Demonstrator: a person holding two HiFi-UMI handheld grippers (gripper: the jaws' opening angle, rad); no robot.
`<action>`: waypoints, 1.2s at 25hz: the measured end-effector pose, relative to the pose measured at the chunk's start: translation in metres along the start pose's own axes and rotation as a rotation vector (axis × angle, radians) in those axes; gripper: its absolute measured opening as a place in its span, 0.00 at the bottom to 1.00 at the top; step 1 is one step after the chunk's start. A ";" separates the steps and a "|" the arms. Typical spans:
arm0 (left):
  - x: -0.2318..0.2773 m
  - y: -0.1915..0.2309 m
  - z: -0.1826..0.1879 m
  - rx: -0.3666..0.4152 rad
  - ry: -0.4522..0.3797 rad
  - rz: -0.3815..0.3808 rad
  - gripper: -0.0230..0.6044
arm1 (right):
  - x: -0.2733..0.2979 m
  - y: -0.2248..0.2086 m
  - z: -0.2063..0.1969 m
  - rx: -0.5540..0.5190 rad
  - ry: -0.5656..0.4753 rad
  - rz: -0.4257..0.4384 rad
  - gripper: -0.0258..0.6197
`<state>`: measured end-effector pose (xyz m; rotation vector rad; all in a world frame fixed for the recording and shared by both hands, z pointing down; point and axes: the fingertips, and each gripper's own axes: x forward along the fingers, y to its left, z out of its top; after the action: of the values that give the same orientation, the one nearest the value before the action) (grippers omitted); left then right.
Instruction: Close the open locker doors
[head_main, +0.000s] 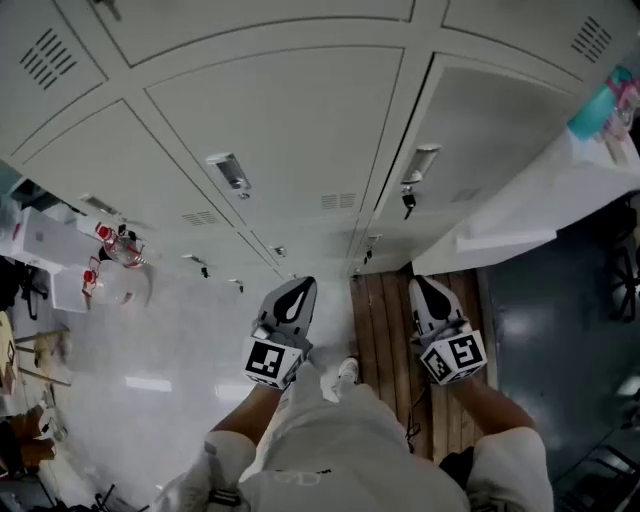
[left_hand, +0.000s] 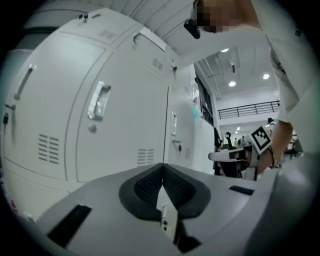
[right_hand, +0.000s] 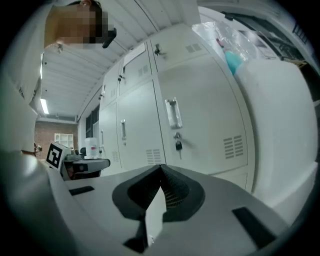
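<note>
**Both grippers clenched and empty before the locker bank, with one door standing open at the right**

Head view: the left gripper (head_main: 298, 288) and the right gripper (head_main: 421, 285) are held side by side, apart from each other, both aimed at the lockers. In each gripper view the jaws meet tip to tip with nothing between them. The open locker door (head_main: 535, 205) juts out from the locker front on the right gripper's side and fills the right edge of the right gripper view. Left of it, the keyed door (head_main: 485, 125) is shut; it carries a handle (head_main: 424, 160) with a key (head_main: 408, 203) hanging below. The middle door (head_main: 280, 120) is also shut and has a second handle (head_main: 229, 172). A teal object (head_main: 600, 105) shows past the open door's upper edge — what it rests on cannot be told. A strip of wooden floor (head_main: 385, 320) lies beneath the right gripper.
</note>
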<state>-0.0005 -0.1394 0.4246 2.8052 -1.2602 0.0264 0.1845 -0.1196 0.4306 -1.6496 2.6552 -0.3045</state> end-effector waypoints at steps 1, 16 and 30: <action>-0.011 0.005 0.021 0.001 -0.028 0.029 0.04 | -0.004 0.003 0.019 -0.004 -0.030 0.000 0.06; -0.122 0.050 0.147 0.130 -0.223 0.261 0.04 | -0.083 0.034 0.160 -0.104 -0.295 0.004 0.06; -0.125 0.014 0.137 0.113 -0.212 0.241 0.04 | -0.105 0.042 0.139 -0.097 -0.259 0.010 0.05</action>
<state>-0.0950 -0.0648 0.2830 2.7901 -1.6885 -0.1989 0.2084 -0.0310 0.2764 -1.5764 2.5196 0.0374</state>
